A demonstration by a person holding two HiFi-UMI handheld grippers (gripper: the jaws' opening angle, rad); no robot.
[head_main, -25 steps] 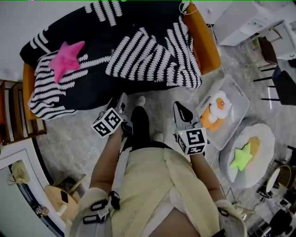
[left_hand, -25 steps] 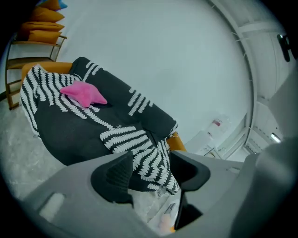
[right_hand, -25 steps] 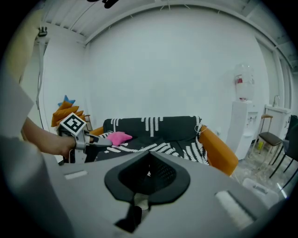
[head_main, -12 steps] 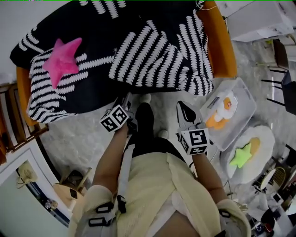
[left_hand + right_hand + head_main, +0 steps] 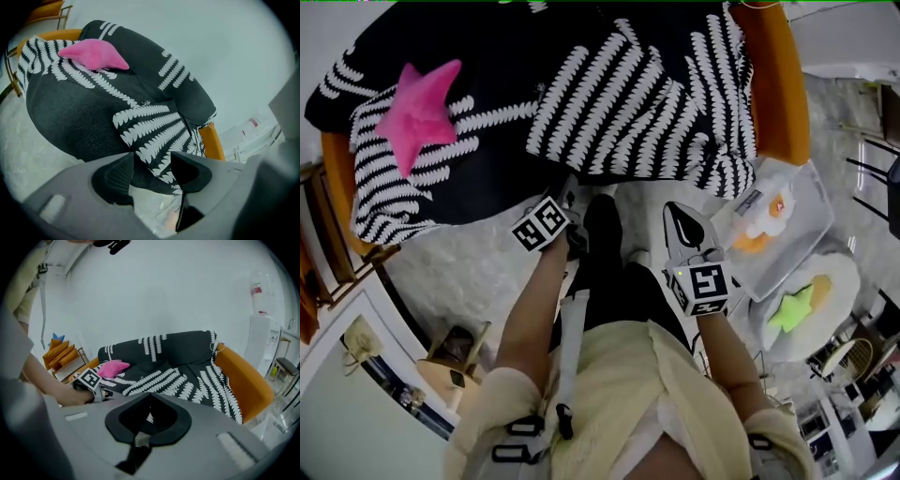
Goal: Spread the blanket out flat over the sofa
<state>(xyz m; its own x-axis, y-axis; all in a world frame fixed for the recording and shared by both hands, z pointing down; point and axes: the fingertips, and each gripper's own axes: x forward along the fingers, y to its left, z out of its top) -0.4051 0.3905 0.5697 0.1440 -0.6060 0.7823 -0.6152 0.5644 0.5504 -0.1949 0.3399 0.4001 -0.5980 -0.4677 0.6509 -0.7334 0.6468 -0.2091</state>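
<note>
So — blanket (image 5: 637, 103): black w/ white stripes, over the sofa (image 5: 780, 89) seat and back, but rumpled — a striped flap is doubled over mid-seat and the front edge hangs toward the floor. Not flat yet.
L gripper (image 5: 570, 197): jaws apart, nothing btwn them. In its own view they frame the blanket's hanging front edge, near but not touching. Prob. lined up to pinch that edge and pull the fold out.
R gripper (image 5: 682, 225): jaws pressed together, empty. Held back from the sofa, over the floor; looks idle for now.
Cushion (image 5: 417, 98): pink star, sits on the blanket at the sofa's left end; likely weighs that side down if the rest gets tugged.
Sofa arm: orange, right one bare of blanket.
Floor (image 5: 459, 272): pale grey, marbled, hard.
Room: plain white wall (image 5: 187, 287) behind the sofa; clear tray (image 5: 814, 217) w/ plush toys (image 5: 759, 220) just right of it; wooden rack (image 5: 319, 234) at the left.
</note>
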